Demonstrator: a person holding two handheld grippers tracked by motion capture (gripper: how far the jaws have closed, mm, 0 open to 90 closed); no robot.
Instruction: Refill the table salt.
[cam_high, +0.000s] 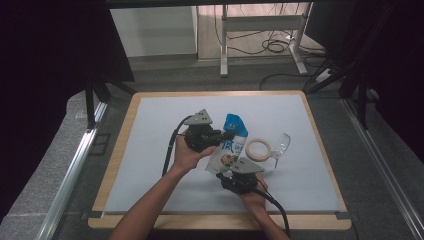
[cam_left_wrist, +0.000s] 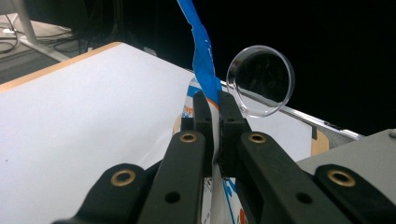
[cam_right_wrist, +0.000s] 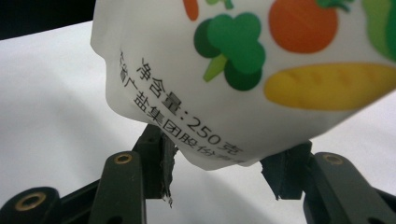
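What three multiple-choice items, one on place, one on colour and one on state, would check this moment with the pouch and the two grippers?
1. Where does the tape ring lie?
A. On the mat, between the pouch and the clear cup
B. On the floor beyond the table
C. Inside the clear cup

2. What colour is the top edge of the pouch?
A. Red
B. Blue
C. Black

3. How does the left gripper stand?
A. Wide open above the mat
B. Shut on the clear cup
C. Shut on the pouch's top edge

Answers:
1 A, as the high view shows the ring flat on the white mat, with the pouch to its left and the clear cup to its right.
2 B, as the strip rising from the jaws is blue in the left gripper view.
3 C, as the left gripper view shows its jaws pinching the pouch's thin edge.
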